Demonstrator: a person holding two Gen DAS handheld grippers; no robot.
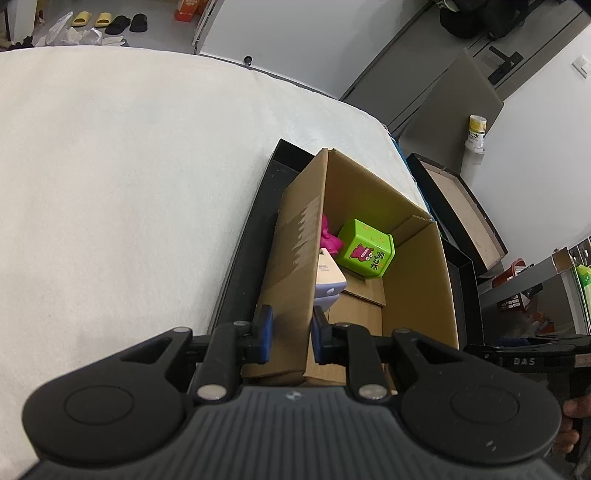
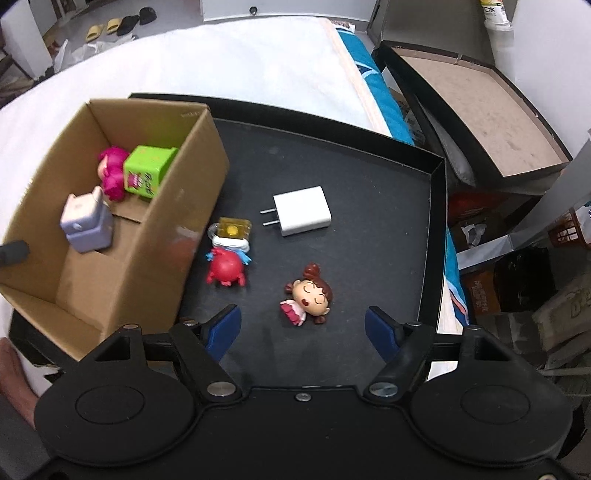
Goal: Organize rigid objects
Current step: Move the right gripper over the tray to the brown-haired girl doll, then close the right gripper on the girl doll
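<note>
White bedding carries our black tray (image 2: 436,206); our left gripper (image 1: 291,332) pinches the cardboard box (image 2: 192,206) wall, our right gripper (image 2: 303,328) hangs wide above the doll (image 2: 308,297), whose round head could squirt sideways.

From my position, a white textured cloth (image 1: 110,177) covers the work surface ahead of and to the left of my left unit. Beyond its far edge I see grey floor (image 1: 159,33) with two yellow slippers (image 1: 92,19), two black slippers (image 1: 129,23) and a crumpled white bag (image 1: 72,33). A white panel (image 1: 295,33) stands straight ahead past the cloth. Ahead and right of my right unit sits an open black box with a brown interior (image 2: 491,110), a grey chair back (image 1: 450,107) behind it. White walls (image 1: 535,147) lie to the right, carrying a light switch (image 1: 580,66). Lighting is even and bright. Red baskets (image 2: 567,229) and cartons are stacked low to the right.
</note>
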